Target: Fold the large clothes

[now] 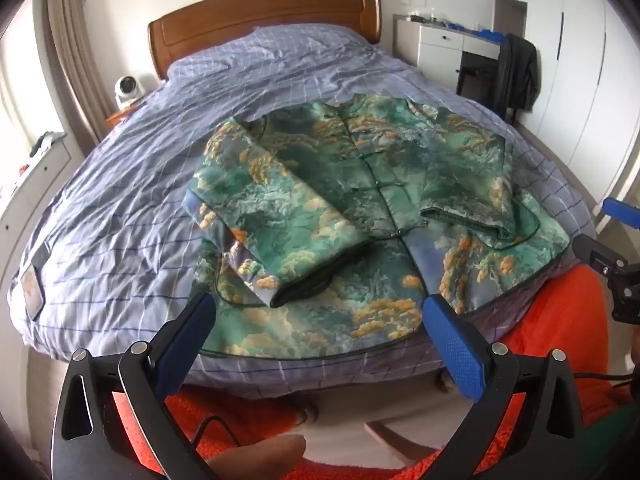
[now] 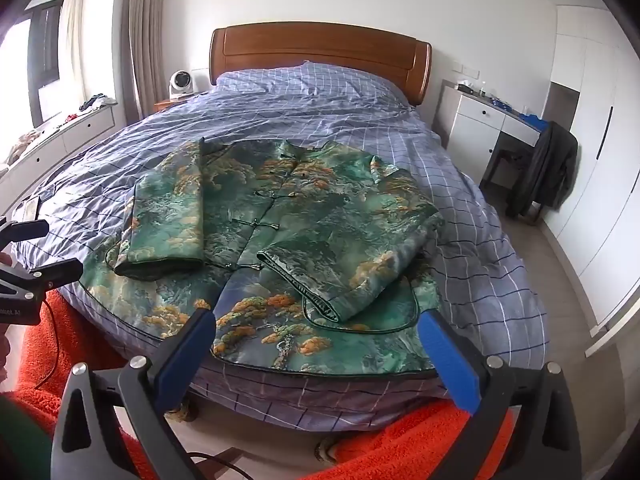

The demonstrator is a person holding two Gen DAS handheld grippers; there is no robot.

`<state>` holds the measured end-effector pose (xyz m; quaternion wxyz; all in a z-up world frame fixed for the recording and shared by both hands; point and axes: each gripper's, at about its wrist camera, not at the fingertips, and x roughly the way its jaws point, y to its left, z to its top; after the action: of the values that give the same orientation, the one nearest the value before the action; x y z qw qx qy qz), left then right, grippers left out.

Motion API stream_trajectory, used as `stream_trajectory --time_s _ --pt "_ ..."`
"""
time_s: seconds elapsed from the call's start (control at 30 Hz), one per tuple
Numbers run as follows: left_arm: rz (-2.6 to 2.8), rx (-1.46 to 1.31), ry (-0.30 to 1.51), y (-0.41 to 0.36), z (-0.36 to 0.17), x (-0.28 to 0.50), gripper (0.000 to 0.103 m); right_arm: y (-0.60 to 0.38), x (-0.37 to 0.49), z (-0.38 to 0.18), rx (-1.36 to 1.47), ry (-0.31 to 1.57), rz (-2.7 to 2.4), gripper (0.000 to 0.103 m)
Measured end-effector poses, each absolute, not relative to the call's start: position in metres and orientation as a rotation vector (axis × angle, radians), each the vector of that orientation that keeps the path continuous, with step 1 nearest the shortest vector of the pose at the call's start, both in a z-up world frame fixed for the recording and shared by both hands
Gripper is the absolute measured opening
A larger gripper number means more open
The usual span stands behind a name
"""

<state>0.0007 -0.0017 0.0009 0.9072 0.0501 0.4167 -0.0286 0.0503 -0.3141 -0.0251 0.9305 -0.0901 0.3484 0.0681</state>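
A large green jacket with an orange tree pattern (image 1: 360, 184) lies front up on the bed, both sleeves folded in over the body. It also shows in the right wrist view (image 2: 296, 224). My left gripper (image 1: 320, 312) is open and empty, held above the jacket's near hem. My right gripper (image 2: 316, 324) is open and empty, above the hem toward its right side. The right gripper also shows at the right edge of the left wrist view (image 1: 608, 248), and the left gripper at the left edge of the right wrist view (image 2: 36, 256).
The bed has a blue checked cover (image 2: 472, 208) and a wooden headboard (image 2: 320, 52). An orange fluffy fabric (image 2: 420, 432) lies below the foot of the bed. A white desk (image 2: 488, 120) and a chair with a dark coat (image 2: 552, 160) stand at right. A small fan (image 2: 180, 80) stands at left.
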Motion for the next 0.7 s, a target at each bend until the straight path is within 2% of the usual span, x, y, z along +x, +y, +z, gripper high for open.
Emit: stream_trajectory --time_s 0.7 --pt "-0.053 0.103 0.875 -0.002 -0.003 0.004 0.103 -0.309 0.052 -0.030 -0.194 0.714 0.160 0.103"
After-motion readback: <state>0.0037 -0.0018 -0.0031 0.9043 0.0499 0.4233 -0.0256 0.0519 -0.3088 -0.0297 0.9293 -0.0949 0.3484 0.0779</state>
